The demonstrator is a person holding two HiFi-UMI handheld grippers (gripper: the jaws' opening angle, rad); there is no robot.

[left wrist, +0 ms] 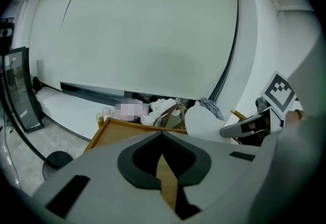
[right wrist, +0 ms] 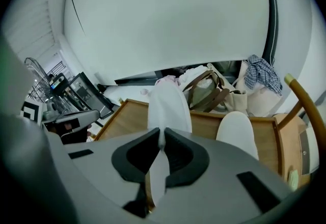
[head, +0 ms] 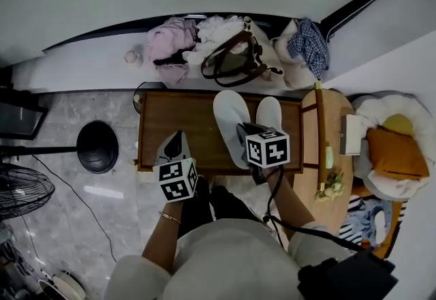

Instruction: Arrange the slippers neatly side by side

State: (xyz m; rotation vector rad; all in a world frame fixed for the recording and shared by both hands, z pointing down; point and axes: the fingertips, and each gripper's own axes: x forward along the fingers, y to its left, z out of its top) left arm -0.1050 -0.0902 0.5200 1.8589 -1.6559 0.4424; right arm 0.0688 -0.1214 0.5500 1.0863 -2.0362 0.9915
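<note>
Right gripper (right wrist: 162, 134) pinches slipper (right wrist: 168, 108) pointing lengthwise toward wall (right wrist: 168, 24); left gripper (left wrist: 162, 134) closed, empty

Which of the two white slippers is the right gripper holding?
The left slipper, nearer the middle of the tray: the right gripper pinches its edge, while the right slipper lies free.

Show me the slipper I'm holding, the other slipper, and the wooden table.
held slipper (right wrist: 169, 108), right gripper view, middle of its white surface.
other slipper (right wrist: 235, 134), right gripper view, middle of its top.
wooden table (head: 177, 114), head view, bare top left of the slippers.
</note>
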